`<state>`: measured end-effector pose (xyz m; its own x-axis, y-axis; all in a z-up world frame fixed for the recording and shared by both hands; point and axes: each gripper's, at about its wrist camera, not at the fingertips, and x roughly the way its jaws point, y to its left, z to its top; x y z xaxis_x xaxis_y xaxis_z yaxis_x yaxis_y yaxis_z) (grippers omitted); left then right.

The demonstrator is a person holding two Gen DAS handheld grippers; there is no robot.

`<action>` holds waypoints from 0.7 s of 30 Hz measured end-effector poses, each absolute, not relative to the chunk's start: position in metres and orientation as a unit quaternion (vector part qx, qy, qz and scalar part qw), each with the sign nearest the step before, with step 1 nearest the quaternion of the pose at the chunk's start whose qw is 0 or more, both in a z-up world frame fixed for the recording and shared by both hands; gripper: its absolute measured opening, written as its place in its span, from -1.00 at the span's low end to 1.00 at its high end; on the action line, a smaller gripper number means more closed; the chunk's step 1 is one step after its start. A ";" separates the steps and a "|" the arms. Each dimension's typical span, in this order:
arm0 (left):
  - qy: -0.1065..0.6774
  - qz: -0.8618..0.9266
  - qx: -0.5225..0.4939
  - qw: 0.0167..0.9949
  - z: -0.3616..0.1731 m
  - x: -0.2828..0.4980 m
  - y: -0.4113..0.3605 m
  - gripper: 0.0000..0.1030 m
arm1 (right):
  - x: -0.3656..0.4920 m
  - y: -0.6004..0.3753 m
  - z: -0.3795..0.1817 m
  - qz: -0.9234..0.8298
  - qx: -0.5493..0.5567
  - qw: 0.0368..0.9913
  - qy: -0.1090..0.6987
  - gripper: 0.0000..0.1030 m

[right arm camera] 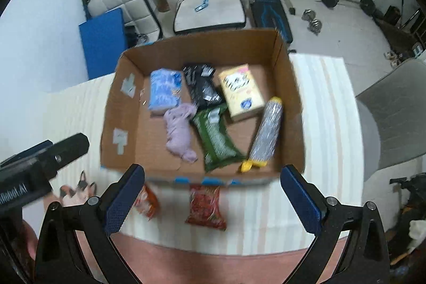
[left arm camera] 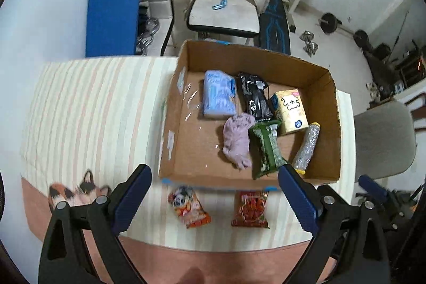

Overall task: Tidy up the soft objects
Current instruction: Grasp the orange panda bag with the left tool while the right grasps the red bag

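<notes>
I hold the left gripper (left arm camera: pixel 214 200) and right gripper (right arm camera: pixel 213 200) with jaws spread wide and empty, above the tabletop's near edge. Two snack packets, orange (left arm camera: pixel 190 208) and red (left arm camera: pixel 251 209), lie just outside the cardboard box's (left arm camera: pixel 183 151) near wall.

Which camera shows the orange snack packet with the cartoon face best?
The left wrist view: the orange snack packet lies fully visible before the cardboard box. In the right wrist view it is blurred and half hidden behind a finger.
</notes>
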<state>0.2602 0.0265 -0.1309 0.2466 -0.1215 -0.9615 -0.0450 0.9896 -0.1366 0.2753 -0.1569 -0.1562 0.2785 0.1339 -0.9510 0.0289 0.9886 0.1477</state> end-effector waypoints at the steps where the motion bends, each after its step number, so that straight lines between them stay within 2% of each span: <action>1: 0.615 -0.019 -0.077 0.785 -0.135 0.252 0.033 0.90 | 0.268 -0.155 -0.159 0.040 0.070 0.794 0.602 1.00; 4: 0.642 -0.002 -0.110 0.759 -0.167 0.230 0.055 0.89 | 0.242 -0.151 -0.183 0.048 0.069 0.775 0.627 1.00; 11: 0.731 0.018 -0.221 0.646 -0.296 0.210 0.088 0.83 | 0.223 -0.147 -0.263 0.044 0.099 0.729 0.676 0.96; 18: 0.759 0.023 -0.247 0.602 -0.365 0.224 0.089 0.82 | 0.232 -0.135 -0.320 0.041 0.102 0.706 0.699 0.91; 21: 0.752 0.027 -0.228 0.618 -0.369 0.230 0.086 0.71 | 0.236 -0.128 -0.340 0.038 0.099 0.697 0.709 0.69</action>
